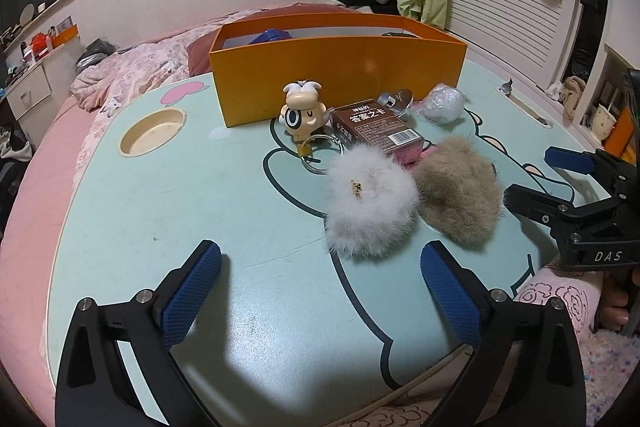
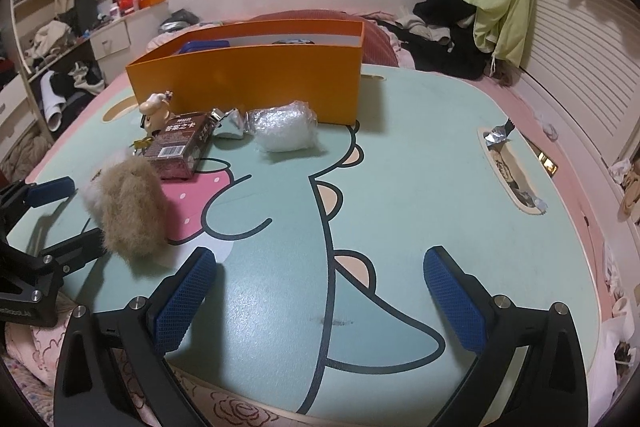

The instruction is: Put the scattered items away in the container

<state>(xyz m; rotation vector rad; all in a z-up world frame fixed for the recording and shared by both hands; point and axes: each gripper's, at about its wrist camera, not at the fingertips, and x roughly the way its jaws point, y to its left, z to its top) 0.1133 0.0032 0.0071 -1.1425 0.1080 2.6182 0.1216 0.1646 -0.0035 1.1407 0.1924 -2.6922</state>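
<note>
Orange card makes up the container [image 1: 340,83], an open-topped box standing at the far side of the mint-green lap table [image 1: 160,227], with something blue and a dark item already lying inside, though what they are is hard to tell over the wall. The scattered items sit bunched just in front of that wall, which suits short carries over the rim: a cartoon keychain figure [image 1: 302,113] touching the box's base, a brown card box [image 1: 378,133] lying flat beside it, a silvery foil-wrapped piece [image 2: 228,125] and a clear plastic bundle [image 2: 284,131] next along. Nearer the person, a white fur pom [image 1: 370,201] and a tan fur pom [image 1: 460,191] lie side by side, touching. The left gripper [image 1: 320,287] hovers low over bare table with its blue pads spread wide and nothing between them, the white pom just ahead of its right finger. The right gripper [image 2: 320,291] is likewise wide apart and empty, pointed at clear table, with the tan pom off to its left. Both seem posed for a first reach, and the poms, being closest and soft enough to squeeze, look the likely first picks; their loose fur could slip through a shallow pinch.
</note>
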